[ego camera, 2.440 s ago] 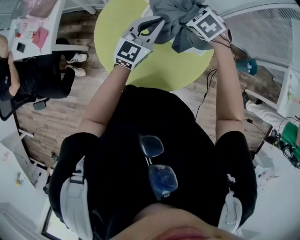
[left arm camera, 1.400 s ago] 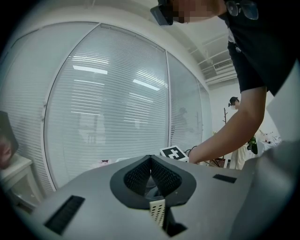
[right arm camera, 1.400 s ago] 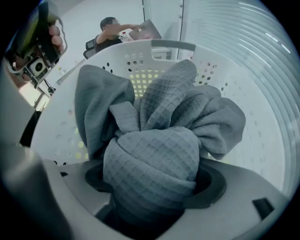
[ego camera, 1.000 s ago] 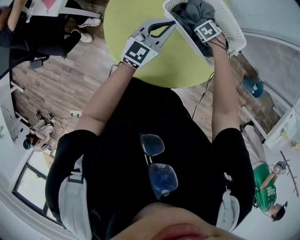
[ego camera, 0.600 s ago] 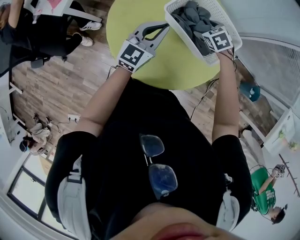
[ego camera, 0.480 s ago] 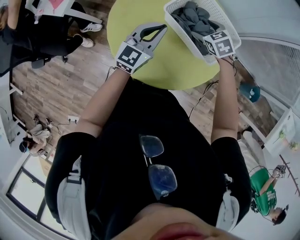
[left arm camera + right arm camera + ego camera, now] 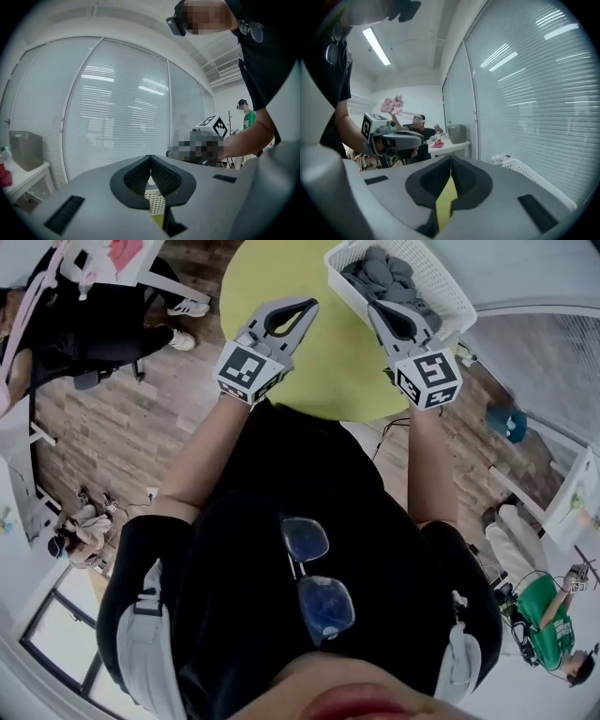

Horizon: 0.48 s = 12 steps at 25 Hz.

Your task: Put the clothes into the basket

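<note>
Two in shot: the left hand-held gripper (image 7: pixel 307 306) and the right hand-held gripper (image 7: pixel 374 307), both up over the round yellow-green table (image 7: pixel 328 367). Left one first: jaws met at the tips, nothing between them, pointing across the table just left of the basket (image 7: pixel 448 289). Now the right: its jaws have just been closing and they're pressed together, empty, only a sliver of yellow table showing through the slit. Its tips sit by the basket's near left corner. That white basket stands on the far right of the table. And the clothes (image 7: pixel 382 268)? A grey heap bundled inside the basket, and neither gripper has hold of it. Off at the far left, a seated person (image 7: pixel 103 329) on the wood floor (image 7: pixel 141 427).
</note>
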### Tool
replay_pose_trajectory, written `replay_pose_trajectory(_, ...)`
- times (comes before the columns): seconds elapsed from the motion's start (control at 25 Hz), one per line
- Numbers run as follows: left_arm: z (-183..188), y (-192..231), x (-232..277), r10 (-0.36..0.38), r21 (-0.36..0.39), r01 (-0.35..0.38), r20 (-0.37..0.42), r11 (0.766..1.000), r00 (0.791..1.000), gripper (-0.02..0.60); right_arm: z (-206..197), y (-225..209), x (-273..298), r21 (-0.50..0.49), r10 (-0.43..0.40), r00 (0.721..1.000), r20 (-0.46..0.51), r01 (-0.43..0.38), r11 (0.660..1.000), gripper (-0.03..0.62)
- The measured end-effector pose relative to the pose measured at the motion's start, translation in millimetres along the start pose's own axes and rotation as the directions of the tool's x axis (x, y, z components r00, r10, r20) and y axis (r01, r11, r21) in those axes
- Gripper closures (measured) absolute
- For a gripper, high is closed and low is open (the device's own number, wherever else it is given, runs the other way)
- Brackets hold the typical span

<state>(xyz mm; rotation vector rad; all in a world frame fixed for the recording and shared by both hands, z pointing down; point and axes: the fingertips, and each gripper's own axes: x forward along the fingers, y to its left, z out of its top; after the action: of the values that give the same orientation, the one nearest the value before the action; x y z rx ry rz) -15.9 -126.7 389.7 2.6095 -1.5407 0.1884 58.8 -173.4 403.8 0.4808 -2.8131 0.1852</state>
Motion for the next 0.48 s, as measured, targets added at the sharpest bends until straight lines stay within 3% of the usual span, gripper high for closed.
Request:
replay_pose_trajectory(0.16, 7, -4, -13, -0.034, 0.004, 0.034, 0.016, 0.999, 0.999, 0.572, 19, 34, -3, 0.031, 0.015, 0.989, 0.146, -0.02, 0.999, 0.568)
replay_pose_trajectory(0.48, 17, 3, -47, -0.059, 0.007, 0.058, 0.052, 0.998, 0.997, 0.572, 30, 88, 13, 0.0, 0.017, 0.985, 0.173, -0.018, 1.0, 0.568)
